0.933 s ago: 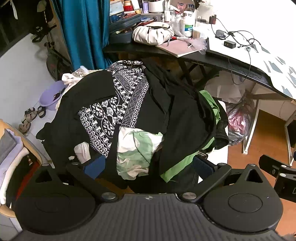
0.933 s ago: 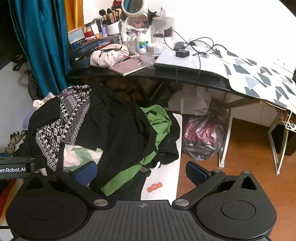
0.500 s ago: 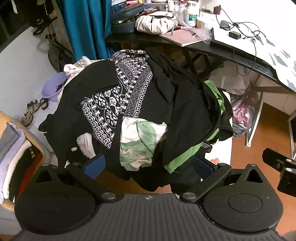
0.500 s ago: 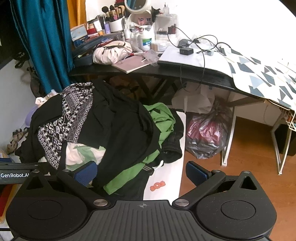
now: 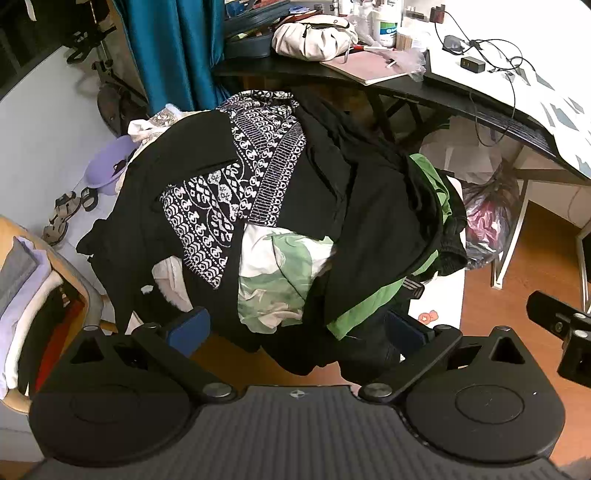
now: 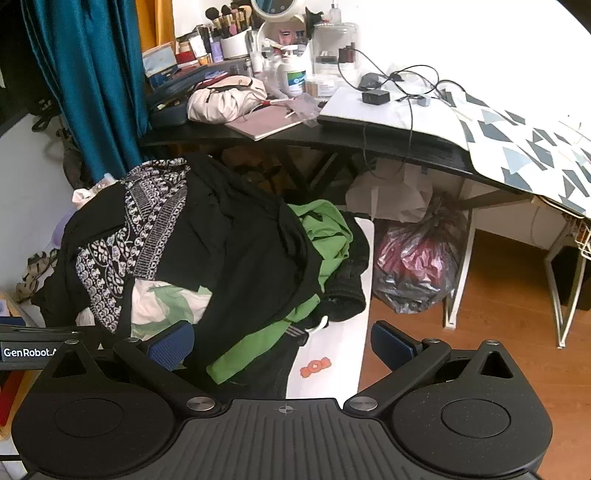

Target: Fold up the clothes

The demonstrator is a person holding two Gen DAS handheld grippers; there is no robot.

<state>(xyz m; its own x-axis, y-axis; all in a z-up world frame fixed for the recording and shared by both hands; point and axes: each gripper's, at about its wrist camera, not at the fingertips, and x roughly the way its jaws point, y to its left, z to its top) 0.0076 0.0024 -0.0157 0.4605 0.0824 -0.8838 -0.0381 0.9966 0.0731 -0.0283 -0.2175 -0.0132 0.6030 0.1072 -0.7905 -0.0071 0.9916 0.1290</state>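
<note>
A: Where are the clothes, and how much room is around them?

B: The clothes pile (image 5: 280,221) sits on a white bench (image 6: 343,350). It overhangs the bench's near and left edges. To the right, the wooden floor (image 6: 498,295) is free up to a plastic bag (image 6: 413,269). Just behind the pile is the black counter (image 6: 388,144), very crowded.

A: And the hand-held grippers?

B: The left hand-held gripper (image 5: 295,328) has its jaws wide, one on each side of the pile's near edge, holding nothing. The right hand-held gripper (image 6: 284,345) is wide too, over the bench's bare end, also holding nothing.

A: What does one view show and not the other?

B: The left view shows a chair with folded laundry (image 5: 22,295) and sandals (image 5: 66,214) on the floor. The right view shows makeup brushes (image 6: 225,26) and a patterned cloth (image 6: 535,155) on the counter. A teal curtain (image 6: 88,81) hangs at the left.
</note>
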